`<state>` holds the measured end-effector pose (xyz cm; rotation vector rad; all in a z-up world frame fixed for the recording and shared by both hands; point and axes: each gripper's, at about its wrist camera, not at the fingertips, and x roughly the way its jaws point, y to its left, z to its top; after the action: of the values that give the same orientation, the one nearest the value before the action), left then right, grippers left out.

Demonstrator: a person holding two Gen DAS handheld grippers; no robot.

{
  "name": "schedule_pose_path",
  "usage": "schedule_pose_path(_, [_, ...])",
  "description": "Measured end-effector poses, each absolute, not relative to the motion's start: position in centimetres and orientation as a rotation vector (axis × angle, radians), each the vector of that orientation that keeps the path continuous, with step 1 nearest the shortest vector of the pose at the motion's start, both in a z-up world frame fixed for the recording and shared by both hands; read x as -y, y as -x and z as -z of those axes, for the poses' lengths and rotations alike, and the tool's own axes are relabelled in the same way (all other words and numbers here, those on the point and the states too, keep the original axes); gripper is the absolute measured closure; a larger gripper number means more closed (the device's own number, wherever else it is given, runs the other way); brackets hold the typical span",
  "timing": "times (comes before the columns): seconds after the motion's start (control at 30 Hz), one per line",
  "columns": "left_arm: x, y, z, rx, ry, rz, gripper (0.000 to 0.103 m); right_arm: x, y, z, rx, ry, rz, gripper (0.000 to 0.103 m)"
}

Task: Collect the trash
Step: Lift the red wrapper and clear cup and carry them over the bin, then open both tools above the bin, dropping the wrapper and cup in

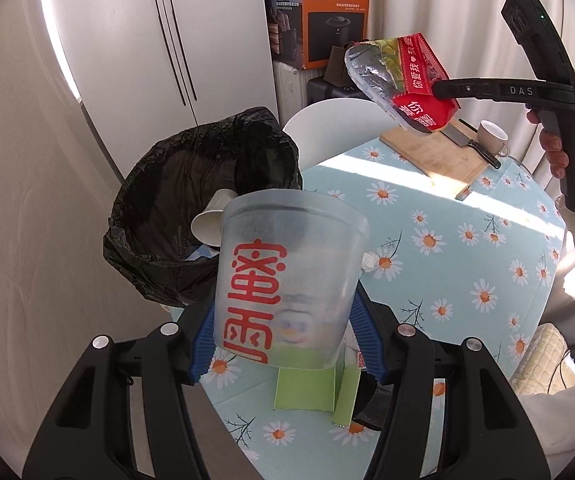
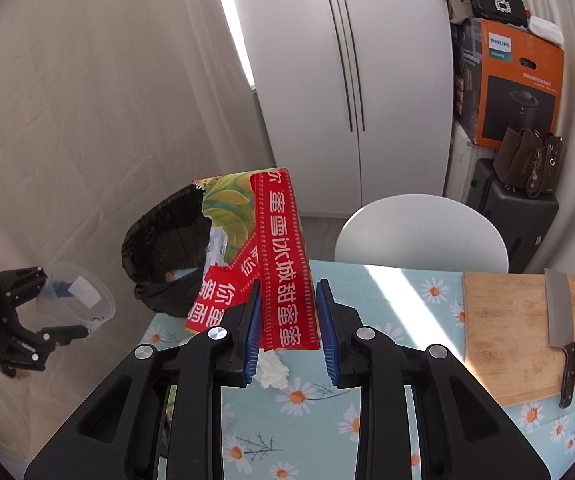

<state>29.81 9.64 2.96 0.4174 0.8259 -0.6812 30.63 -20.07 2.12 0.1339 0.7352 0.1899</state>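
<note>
The desk (image 1: 467, 264), under a pale blue daisy-print cloth, fills the lower part of both views, with a white chair (image 2: 419, 232) behind it. Off its far corner stands the bin lined with a black bag (image 1: 191, 208); a paper cup (image 1: 207, 226) lies inside near the rim. A wooden cutting board (image 2: 507, 332) carries a cleaver (image 2: 559, 320), with a mug (image 1: 493, 136) just beside it. The left tool (image 1: 283, 340) pinches a frosted plastic cup (image 1: 287, 276) with red lettering, held in the air near the bin. The right tool (image 2: 287, 324) holds a red foil-lined snack bag (image 2: 283, 260) above the desk, though its right pad seems slightly clear of the bag. A crumpled tissue (image 2: 273, 372) and a green carton (image 1: 311, 388) lie on the cloth.
</note>
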Motion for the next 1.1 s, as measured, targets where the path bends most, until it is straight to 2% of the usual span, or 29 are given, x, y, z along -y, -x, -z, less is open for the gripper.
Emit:
schedule_pose_path(0.33, [-11.7, -37.0, -2.0, -0.829, -0.401, 0.748, 0.044, 13.5, -35.9, -2.9, -0.704, -0.137, -0.169, 0.078])
schedule_pose_path(0.9, [-9.9, -45.1, 2.2, -0.968, -0.355, 0.757, 0.043, 8.3, -45.0, 1.8, -0.806, -0.096, -0.284, 0.077])
schedule_pose_path(0.97, [-10.0, -45.4, 2.4, -0.967, -0.337, 0.747, 0.031, 8.1, -45.6, 2.4, -0.816, -0.087, -0.279, 0.076])
schedule_pose_path(1.0, [-10.2, -45.3, 2.4, -0.952, -0.330, 0.751, 0.030, 8.1, -45.7, 2.6, -0.816, -0.082, -0.274, 0.068])
schedule_pose_path(1.03, [-10.3, -45.2, 2.2, -0.933, -0.323, 0.753, 0.022, 8.2, -45.7, 2.6, -0.803, -0.081, -0.269, 0.062])
schedule_pose_path(1.07, [-10.6, -45.0, 2.0, -0.907, -0.318, 0.744, 0.013, 8.5, -45.6, 2.5, -0.778, -0.084, -0.258, 0.045])
schedule_pose_path(1.1, [-10.9, -44.8, 1.8, -0.881, -0.312, 0.733, 0.011, 8.7, -45.5, 2.3, -0.758, -0.091, -0.246, 0.029])
